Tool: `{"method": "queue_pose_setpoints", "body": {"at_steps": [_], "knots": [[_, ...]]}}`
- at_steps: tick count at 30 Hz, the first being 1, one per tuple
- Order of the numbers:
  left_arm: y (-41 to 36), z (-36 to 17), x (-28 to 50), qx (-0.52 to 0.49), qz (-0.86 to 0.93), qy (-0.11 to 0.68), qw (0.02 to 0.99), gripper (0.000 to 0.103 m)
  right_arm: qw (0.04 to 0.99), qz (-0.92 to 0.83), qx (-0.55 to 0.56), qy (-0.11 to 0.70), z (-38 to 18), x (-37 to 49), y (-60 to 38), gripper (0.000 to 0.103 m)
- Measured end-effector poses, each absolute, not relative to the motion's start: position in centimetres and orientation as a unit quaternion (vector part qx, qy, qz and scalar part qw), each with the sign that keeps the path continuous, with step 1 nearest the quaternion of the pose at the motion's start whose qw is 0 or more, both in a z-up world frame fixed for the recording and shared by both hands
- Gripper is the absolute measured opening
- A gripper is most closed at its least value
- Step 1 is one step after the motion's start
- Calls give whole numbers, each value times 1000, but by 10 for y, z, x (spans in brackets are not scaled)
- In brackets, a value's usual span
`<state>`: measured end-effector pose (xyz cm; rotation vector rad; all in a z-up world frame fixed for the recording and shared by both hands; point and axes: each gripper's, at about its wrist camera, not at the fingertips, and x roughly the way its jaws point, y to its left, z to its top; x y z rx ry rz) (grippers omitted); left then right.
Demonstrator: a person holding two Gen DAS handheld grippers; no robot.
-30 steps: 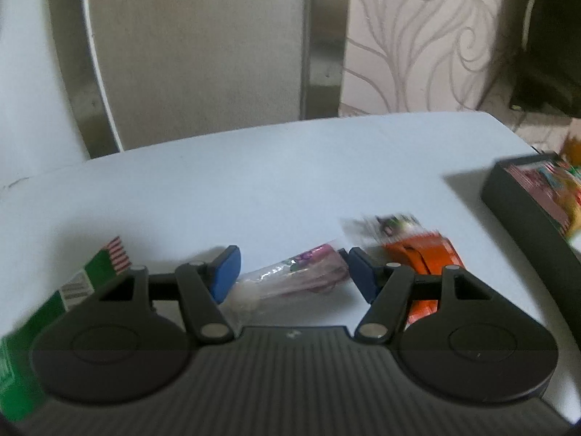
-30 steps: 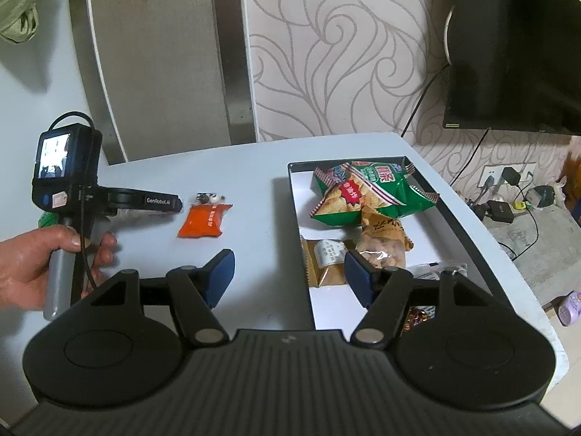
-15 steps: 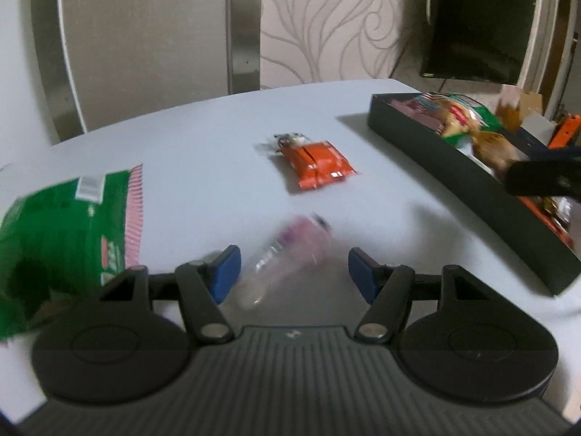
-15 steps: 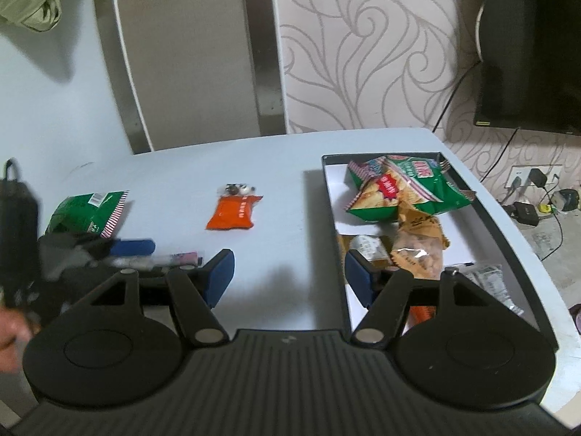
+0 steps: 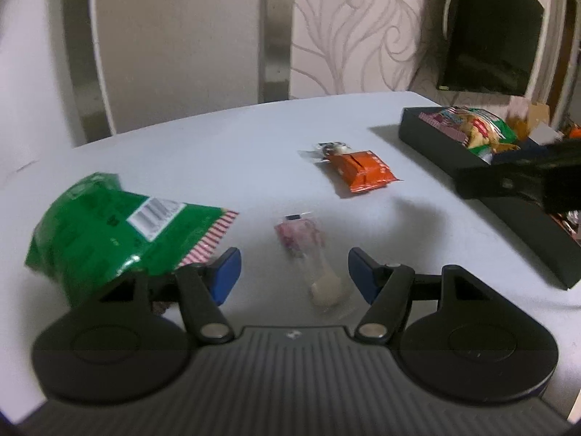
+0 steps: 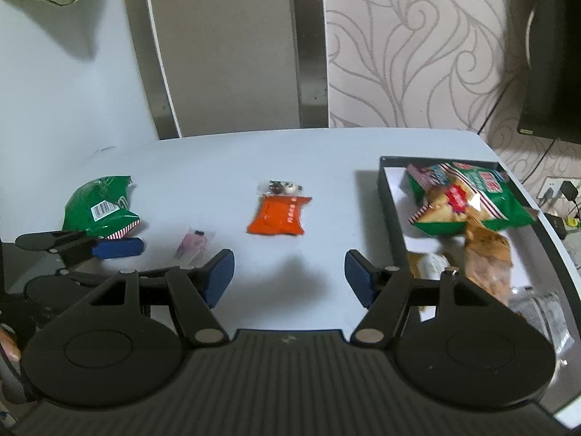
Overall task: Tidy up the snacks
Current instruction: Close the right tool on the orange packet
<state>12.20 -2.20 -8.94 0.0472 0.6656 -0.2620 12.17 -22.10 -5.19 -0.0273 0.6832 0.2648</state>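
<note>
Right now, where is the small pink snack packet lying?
The pink packet lies on the white table, just ahead of the open left gripper, between the green bag and the orange packet.

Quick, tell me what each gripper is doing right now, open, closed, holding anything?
Left gripper: open, holding nothing; the pink clear-wrapped snack lies on the table between its fingers.
Right gripper: open, empty, over bare table.

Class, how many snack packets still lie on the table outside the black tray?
4: a green bag far left, a pink sachet beside it, an orange packet mid-table, and a small clear packet touching its far end.
</note>
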Motion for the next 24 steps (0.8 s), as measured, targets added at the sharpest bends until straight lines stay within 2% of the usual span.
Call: {"method": "queue_pose_setpoints", "body": {"at_steps": [16, 24], "knots": [[-13, -95, 131, 31, -164, 328, 930, 68, 919, 110, -8, 379, -87, 216, -192, 72], [-13, -95, 133, 27, -171, 327, 929, 68, 913, 101, -55, 391, -104, 244, -176, 72]]}}
